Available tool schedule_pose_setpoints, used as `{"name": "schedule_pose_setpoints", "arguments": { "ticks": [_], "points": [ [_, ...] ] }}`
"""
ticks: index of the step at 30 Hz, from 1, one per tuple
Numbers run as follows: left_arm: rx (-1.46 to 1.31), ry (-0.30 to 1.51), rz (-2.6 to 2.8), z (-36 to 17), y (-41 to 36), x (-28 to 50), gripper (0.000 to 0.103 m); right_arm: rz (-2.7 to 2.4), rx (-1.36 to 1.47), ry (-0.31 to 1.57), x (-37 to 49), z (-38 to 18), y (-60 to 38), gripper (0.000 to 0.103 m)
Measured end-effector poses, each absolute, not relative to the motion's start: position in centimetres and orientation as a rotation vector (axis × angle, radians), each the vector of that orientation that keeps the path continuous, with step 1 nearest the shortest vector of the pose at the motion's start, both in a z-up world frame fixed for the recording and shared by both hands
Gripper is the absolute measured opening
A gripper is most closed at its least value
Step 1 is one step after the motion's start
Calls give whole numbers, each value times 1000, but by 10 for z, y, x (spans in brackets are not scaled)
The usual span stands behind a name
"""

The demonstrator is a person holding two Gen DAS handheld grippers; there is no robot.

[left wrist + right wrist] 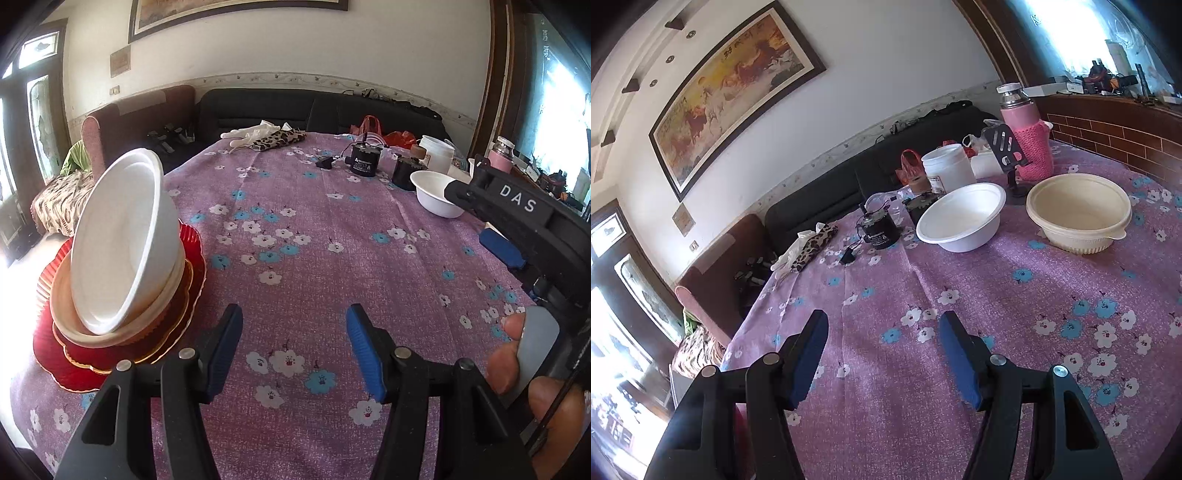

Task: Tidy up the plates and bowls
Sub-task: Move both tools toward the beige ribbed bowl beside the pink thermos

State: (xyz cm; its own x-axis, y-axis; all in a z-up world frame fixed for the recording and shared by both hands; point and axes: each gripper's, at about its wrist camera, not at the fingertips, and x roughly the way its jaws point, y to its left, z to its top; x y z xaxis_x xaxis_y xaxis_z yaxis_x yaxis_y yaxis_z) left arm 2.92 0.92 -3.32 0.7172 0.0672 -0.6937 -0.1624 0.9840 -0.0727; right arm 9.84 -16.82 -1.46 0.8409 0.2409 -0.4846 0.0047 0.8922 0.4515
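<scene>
A stack stands at the table's left edge in the left wrist view: red plates at the bottom, a cream bowl on them, and a white bowl tilted steeply on top. My left gripper is open just right of the stack, with nothing between its blue pads. In the right wrist view a white bowl and a cream bowl sit apart on the far side of the cloth. My right gripper is open over bare cloth, well short of them. The right gripper's body shows in the left wrist view.
A purple flowered cloth covers the table. At the back stand a black motor, a white tub, a pink flask, a black phone stand and a leopard-print cloth. A dark sofa lies beyond.
</scene>
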Motion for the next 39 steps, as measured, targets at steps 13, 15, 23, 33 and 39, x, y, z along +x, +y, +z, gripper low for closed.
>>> {"name": "schedule_pose_setpoints", "arguments": {
  "ticks": [13, 15, 23, 33, 39],
  "points": [
    [-103, 787, 64, -29, -35, 52, 63, 18, 445, 607, 94, 0, -260, 67],
    [-95, 797, 44, -32, -45, 55, 63, -34, 434, 601, 95, 1, -289, 67],
    [-43, 824, 0, -34, -80, 67, 63, -143, 374, 577, 108, 10, -373, 67],
    [19, 775, -43, -15, -122, 90, 72, -185, 408, 572, 148, 27, -402, 67],
    [-2, 767, -84, 0, -142, 117, 75, -200, 470, 610, 160, 10, -425, 67]
  ]
}}
